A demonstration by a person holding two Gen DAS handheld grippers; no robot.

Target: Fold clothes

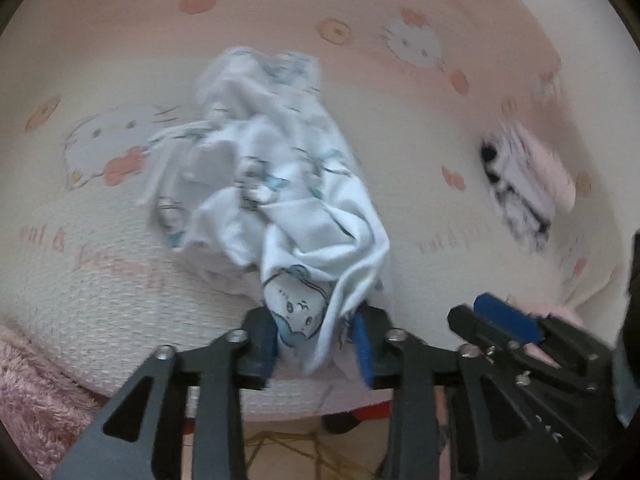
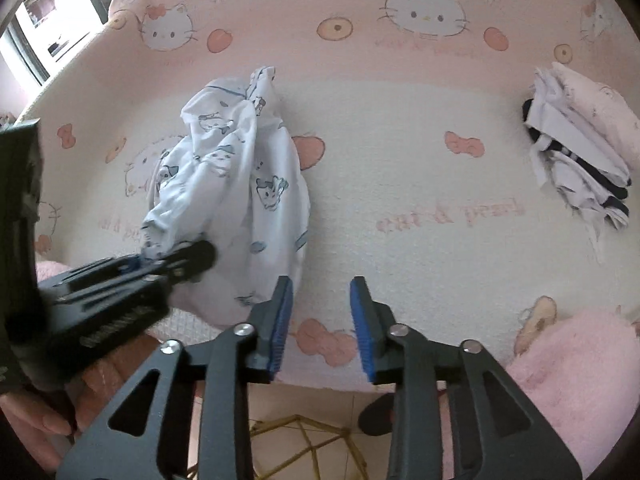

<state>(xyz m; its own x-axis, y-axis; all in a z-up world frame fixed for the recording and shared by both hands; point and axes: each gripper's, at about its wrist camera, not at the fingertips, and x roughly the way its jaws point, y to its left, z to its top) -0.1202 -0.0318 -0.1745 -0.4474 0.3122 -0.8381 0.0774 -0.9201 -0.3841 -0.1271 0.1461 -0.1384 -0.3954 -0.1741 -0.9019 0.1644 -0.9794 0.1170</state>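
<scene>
A crumpled white garment [image 1: 276, 168] with blue cartoon prints lies bunched on the pink Hello Kitty sheet [image 1: 400, 128]. My left gripper [image 1: 316, 344] has its blue pads on either side of the garment's near edge, which hangs between them. In the right wrist view the same garment [image 2: 256, 184] sits left of centre, with the left gripper [image 2: 176, 260] gripping its lower left corner. My right gripper [image 2: 320, 328] is open and empty, just right of the garment's near edge, above the sheet [image 2: 400, 168]. It also shows in the left wrist view [image 1: 504, 320].
A folded pile of white, pink and dark-striped clothes [image 2: 580, 152] lies at the far right; it is also in the left wrist view [image 1: 524, 176]. A fluffy pink blanket [image 2: 568, 364] sits at the near right edge. A window [image 2: 48, 28] is at upper left. The floor shows below the bed edge.
</scene>
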